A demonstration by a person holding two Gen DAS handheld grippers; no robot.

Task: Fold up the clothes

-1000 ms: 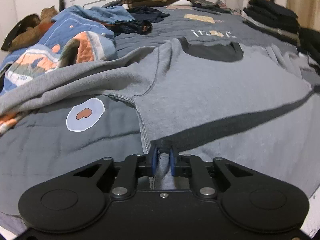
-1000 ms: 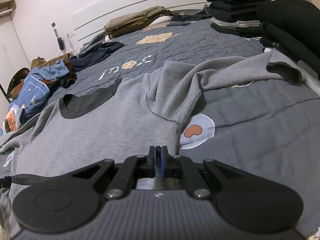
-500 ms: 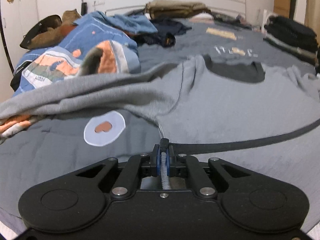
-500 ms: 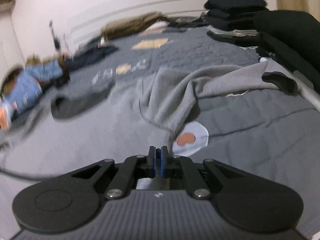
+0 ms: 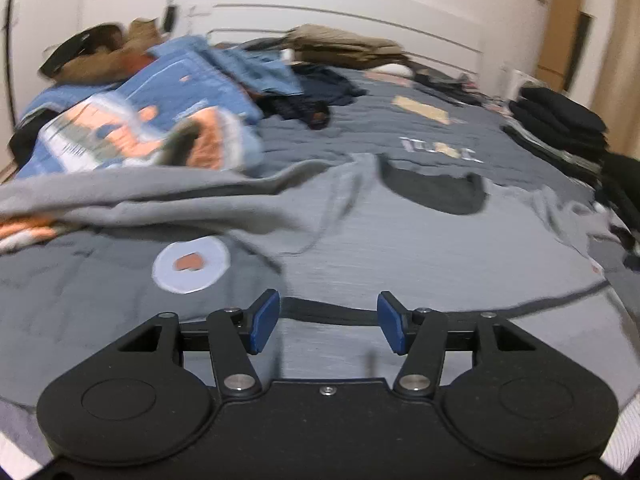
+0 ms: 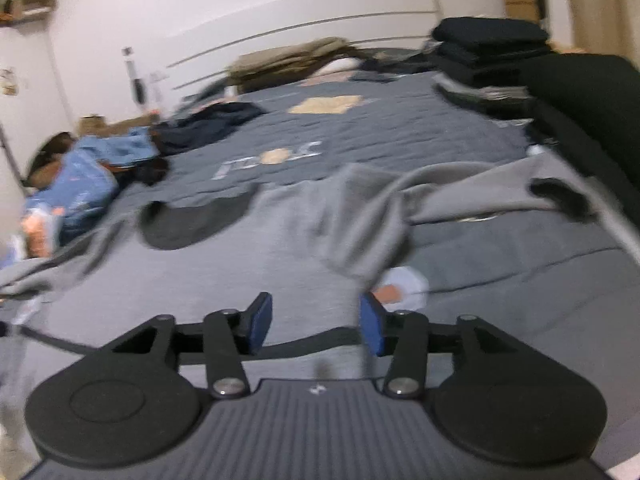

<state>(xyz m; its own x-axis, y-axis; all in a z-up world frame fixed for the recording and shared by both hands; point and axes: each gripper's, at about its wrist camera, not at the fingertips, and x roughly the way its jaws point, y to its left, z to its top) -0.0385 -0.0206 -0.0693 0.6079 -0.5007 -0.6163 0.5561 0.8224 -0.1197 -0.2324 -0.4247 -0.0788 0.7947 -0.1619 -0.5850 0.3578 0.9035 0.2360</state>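
Note:
A grey sweatshirt with a dark collar lies spread on the bed, sleeves out to both sides. A dark band runs along its near hem. My left gripper hovers over that hem near the left corner; its jaws are opening and the blue pads press on nothing. My right gripper hovers over the hem near the right corner, jaws also opening, no cloth pinched between its pads.
The grey quilt covers the bed. A blue patterned heap lies at the left. Dark folded stacks stand on the right side. Tan clothes lie by the white headboard.
Both grippers were shut on the sweatshirt's near hem; both have let it go and stand with jaws apart. Both have lifted a little, and the hem lies flat below them.

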